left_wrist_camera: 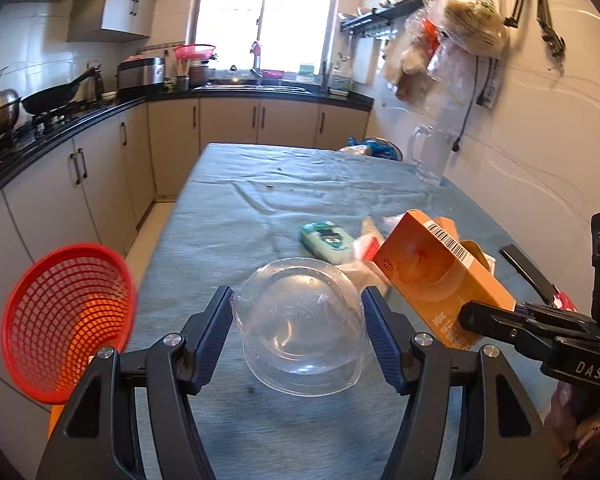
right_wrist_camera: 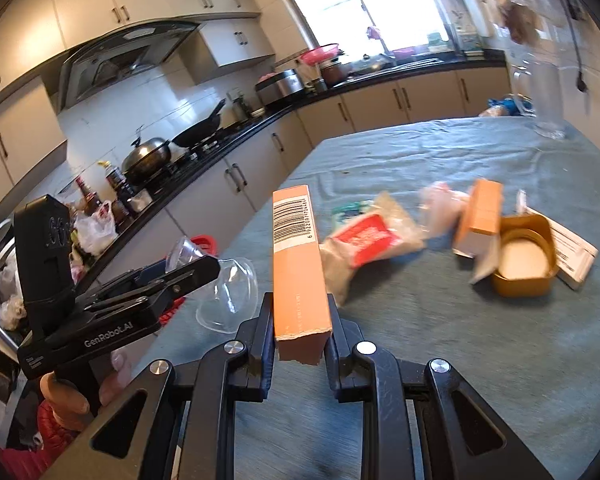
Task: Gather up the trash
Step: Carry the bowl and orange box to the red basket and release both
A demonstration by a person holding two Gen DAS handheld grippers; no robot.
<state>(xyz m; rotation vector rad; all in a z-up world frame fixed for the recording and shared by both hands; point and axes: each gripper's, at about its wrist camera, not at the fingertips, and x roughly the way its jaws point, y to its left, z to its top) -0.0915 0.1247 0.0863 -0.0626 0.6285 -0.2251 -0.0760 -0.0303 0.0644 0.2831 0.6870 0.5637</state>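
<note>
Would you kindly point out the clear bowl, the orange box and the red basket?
clear bowl (left_wrist_camera: 300, 320), left wrist view, its domed base.
orange box (right_wrist_camera: 298, 276), right wrist view, its narrow side.
red basket (left_wrist_camera: 66, 320), left wrist view, inner mesh.

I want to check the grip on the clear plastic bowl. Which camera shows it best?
The left wrist view: the clear plastic bowl sits whole between the left gripper fingers. The right wrist view shows it only partly, behind that gripper.
</note>
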